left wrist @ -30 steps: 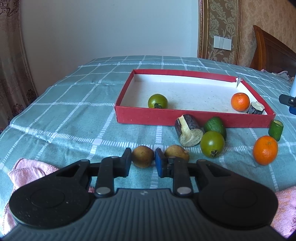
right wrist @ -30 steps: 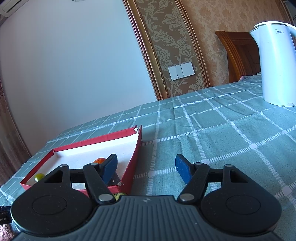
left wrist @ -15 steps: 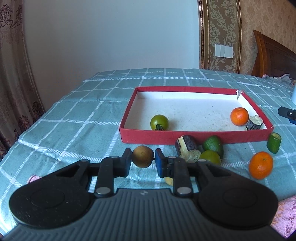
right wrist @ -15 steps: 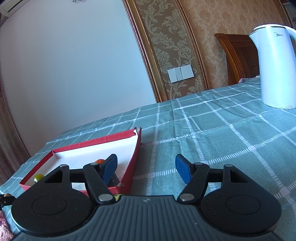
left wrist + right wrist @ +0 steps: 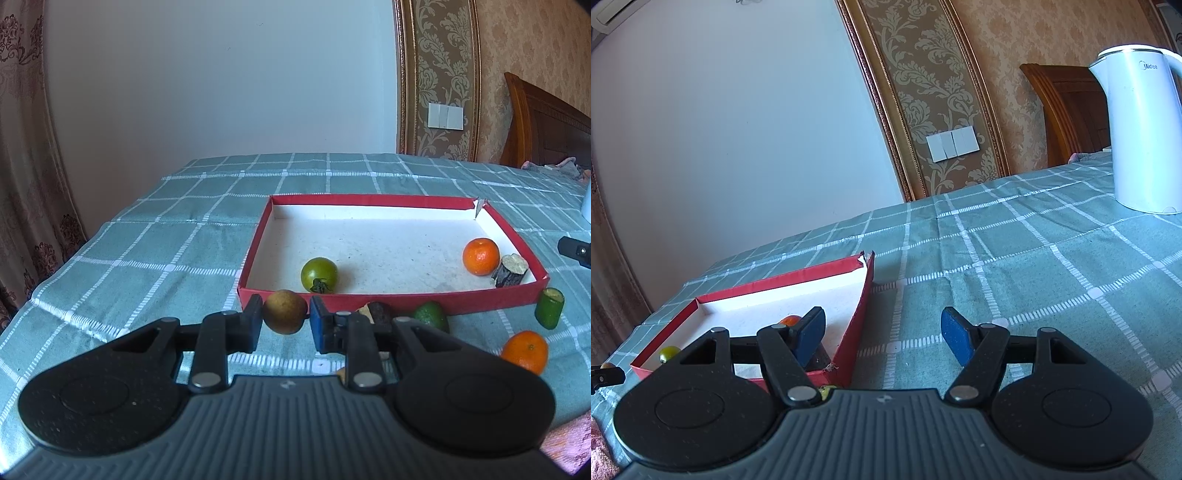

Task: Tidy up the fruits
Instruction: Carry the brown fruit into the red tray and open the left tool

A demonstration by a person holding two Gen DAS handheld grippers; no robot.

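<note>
My left gripper [image 5: 285, 320] is shut on a small brown round fruit [image 5: 284, 312] and holds it above the cloth, just in front of the red box [image 5: 391, 296]. Inside the box lie a green tomato [image 5: 319, 275], an orange [image 5: 480, 256] and a dark cut piece [image 5: 511, 270]. In front of the box lie an avocado [image 5: 431, 316], a cucumber piece [image 5: 550, 308], another orange [image 5: 525, 351] and a dark eggplant piece [image 5: 377, 312], partly hidden by my fingers. My right gripper [image 5: 882, 334] is open and empty beside the box's right wall [image 5: 857, 325].
A white electric kettle [image 5: 1139, 129] stands on the checked tablecloth [image 5: 1015, 258] at the far right. Pink cloth [image 5: 565, 439] lies at the near table edge. A curtain [image 5: 26, 184] hangs on the left, a wooden headboard [image 5: 543, 125] stands at the back right.
My left gripper has risen with the brown fruit and moved toward the box's front wall. The second brown fruit has dropped out of sight below. The right gripper has barely moved.
</note>
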